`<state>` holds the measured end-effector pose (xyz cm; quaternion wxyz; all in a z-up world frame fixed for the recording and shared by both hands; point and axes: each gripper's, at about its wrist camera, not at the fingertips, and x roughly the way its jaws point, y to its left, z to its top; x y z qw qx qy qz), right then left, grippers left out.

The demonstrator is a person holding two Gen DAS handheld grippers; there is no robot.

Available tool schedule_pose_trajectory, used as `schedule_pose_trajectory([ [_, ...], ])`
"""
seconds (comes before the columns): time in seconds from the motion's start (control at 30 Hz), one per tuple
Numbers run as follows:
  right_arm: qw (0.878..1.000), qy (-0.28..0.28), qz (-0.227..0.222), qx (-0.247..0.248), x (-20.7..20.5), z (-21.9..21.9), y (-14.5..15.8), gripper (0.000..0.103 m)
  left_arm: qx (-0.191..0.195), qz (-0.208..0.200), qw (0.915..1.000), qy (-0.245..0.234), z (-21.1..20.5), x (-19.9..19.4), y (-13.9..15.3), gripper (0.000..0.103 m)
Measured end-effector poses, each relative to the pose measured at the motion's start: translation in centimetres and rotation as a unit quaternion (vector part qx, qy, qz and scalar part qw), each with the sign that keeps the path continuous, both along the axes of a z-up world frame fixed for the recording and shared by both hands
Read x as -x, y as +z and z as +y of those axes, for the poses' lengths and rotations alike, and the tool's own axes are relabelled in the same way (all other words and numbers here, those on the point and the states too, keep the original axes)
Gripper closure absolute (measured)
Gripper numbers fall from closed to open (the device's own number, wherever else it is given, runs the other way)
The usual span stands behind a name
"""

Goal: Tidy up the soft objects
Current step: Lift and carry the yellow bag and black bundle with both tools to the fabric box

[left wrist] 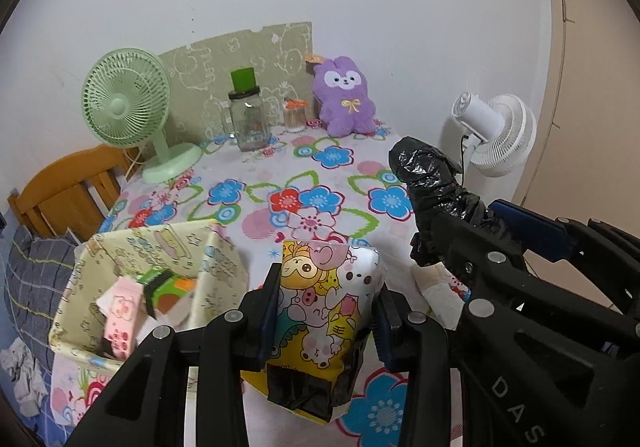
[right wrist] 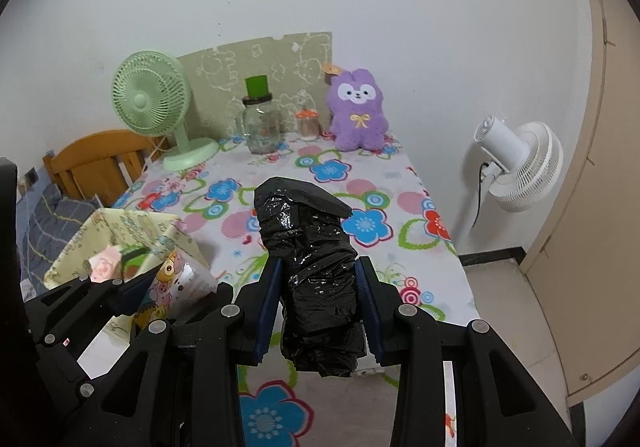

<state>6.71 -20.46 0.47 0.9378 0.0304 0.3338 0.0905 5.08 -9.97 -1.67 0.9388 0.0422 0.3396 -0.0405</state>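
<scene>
My left gripper is shut on a cartoon-print packet and holds it above the flowered table. The packet also shows in the right wrist view. My right gripper is shut on a roll of black plastic bags, held upright over the table; the roll also shows at the right of the left wrist view. A pale yellow fabric bin sits at the table's left, with a pink packet and a green packet inside. A purple plush sits at the back.
A green desk fan, a glass jar with green lid and a small toothpick jar stand along the back. A white floor fan stands right of the table. A wooden chair is at the left.
</scene>
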Motion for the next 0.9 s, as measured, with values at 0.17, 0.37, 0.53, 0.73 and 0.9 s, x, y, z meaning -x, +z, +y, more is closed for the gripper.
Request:
schedule_pose_trajectory([
  [0.17,1.000,0.007,-0.008,0.000,0.5,1.4,1.2,0.062,-0.001,-0.010,0.9999,0.006,1.2,0.5,0.8,0.063],
  [0.37,1.000,0.018,-0.012,0.003,0.7,3.2,1.9,0.062,-0.004,-0.015,0.9998,0.014,3.1,0.8,1.3,0.063],
  [0.53,0.999,0.031,-0.018,0.000,0.8,4.8,2.2,0.062,-0.002,-0.020,0.9996,0.022,4.7,1.0,1.5,0.063],
  [0.73,0.999,0.046,-0.022,0.003,0.6,6.8,2.5,0.062,0.004,-0.018,0.9993,0.031,6.7,0.9,1.3,0.063],
  [0.9,0.998,0.060,-0.024,0.006,0.3,8.5,2.3,0.062,0.007,-0.016,0.9990,0.040,8.2,0.7,0.9,0.063],
])
